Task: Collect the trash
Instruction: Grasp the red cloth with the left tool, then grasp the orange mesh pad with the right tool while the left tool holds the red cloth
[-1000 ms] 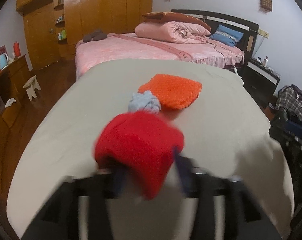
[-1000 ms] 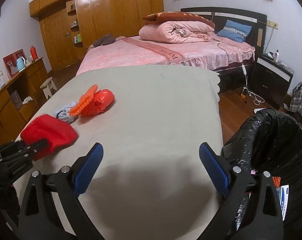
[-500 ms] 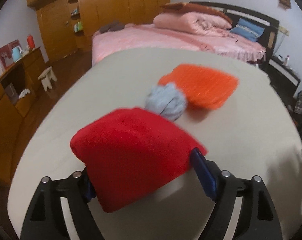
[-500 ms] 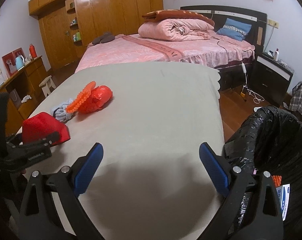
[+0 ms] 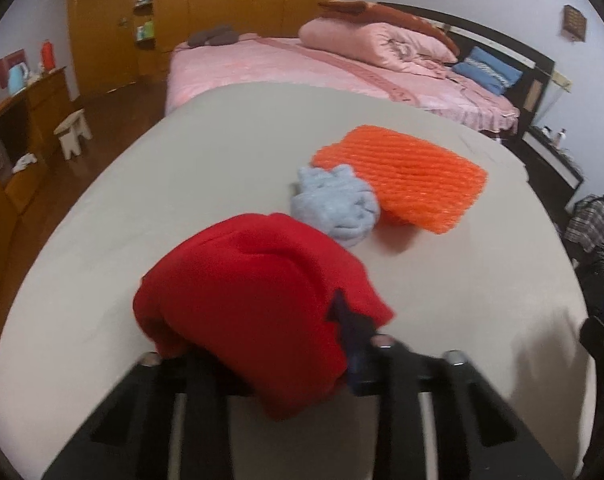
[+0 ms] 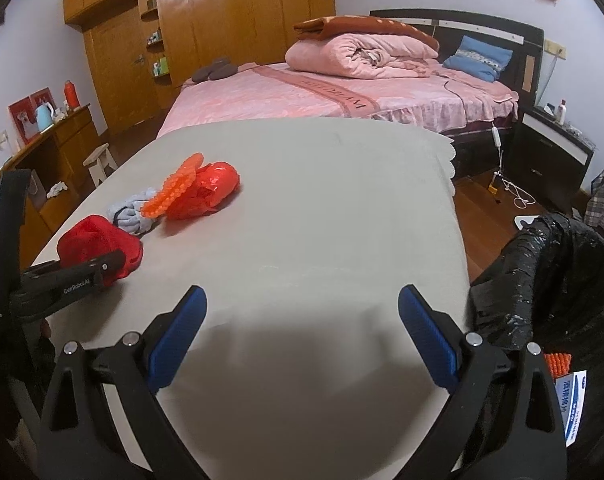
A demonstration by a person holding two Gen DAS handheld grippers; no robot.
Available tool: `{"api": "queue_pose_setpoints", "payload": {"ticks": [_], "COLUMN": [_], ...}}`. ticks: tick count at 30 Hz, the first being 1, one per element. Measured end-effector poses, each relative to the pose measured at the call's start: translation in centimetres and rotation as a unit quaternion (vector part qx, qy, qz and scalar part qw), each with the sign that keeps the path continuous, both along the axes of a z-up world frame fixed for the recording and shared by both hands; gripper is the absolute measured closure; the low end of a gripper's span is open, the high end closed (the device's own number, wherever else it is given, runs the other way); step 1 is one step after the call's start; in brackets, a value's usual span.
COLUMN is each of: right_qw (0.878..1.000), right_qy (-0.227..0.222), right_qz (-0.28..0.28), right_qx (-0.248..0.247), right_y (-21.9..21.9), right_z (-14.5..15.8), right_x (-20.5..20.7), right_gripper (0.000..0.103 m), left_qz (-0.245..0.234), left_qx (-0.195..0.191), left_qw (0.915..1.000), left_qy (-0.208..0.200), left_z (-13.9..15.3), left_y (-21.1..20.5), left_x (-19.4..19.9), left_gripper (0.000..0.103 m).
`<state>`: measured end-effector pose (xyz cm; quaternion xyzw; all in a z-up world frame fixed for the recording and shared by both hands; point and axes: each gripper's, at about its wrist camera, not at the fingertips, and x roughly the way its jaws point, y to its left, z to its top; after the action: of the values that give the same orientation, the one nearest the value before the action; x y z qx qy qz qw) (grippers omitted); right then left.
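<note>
My left gripper (image 5: 258, 344) is shut on a red cloth bundle (image 5: 258, 300) at the table's near left; it also shows in the right wrist view (image 6: 98, 246). Just beyond it lie a light blue crumpled rag (image 5: 336, 206) and an orange foam net (image 5: 402, 172), which leans on a red plastic bag (image 6: 206, 194). My right gripper (image 6: 300, 330) is open and empty over the table's near edge. A black-lined trash bin (image 6: 550, 280) stands right of the table, with some trash inside.
The table (image 6: 322, 184) has a grey-beige cover. Behind it is a pink bed (image 6: 342, 92) with a rolled quilt. A wooden wardrobe, a sideboard (image 6: 50, 140) and a small stool (image 6: 100, 162) are at the left. A nightstand (image 6: 554, 148) is at the right.
My left gripper has closed tighter on the red cloth bundle and shifted it slightly on the table. The right gripper has stayed open in place.
</note>
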<state>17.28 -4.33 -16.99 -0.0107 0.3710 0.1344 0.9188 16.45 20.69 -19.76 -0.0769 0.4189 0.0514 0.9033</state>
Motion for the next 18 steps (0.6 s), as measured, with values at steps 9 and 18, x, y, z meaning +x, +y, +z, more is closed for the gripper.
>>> {"api": "queue_pose_setpoints", "payload": {"ticks": [9,18], "right_qw": [1.0,0.998], "right_qy": [-0.013,-0.041], "right_qz": [0.013,0.041], "right_qx": [0.005,0.023], "right_y": [1.4,5.3], "right_z": [0.9,2.8], "right_x": [0.6,3.0], "right_gripper": [0.009,0.01], "left_qz": [-0.015,-0.004], "left_qx": [-0.002,0.019], "left_qw": [0.9987,0.9939], "left_qy": [-0.049,-0.109], "left_z": [2.0,6.0], "left_y": [-0.3,1.3], "left_x": [-1.5,-2.8], "left_gripper": [0.093,0.093]}}
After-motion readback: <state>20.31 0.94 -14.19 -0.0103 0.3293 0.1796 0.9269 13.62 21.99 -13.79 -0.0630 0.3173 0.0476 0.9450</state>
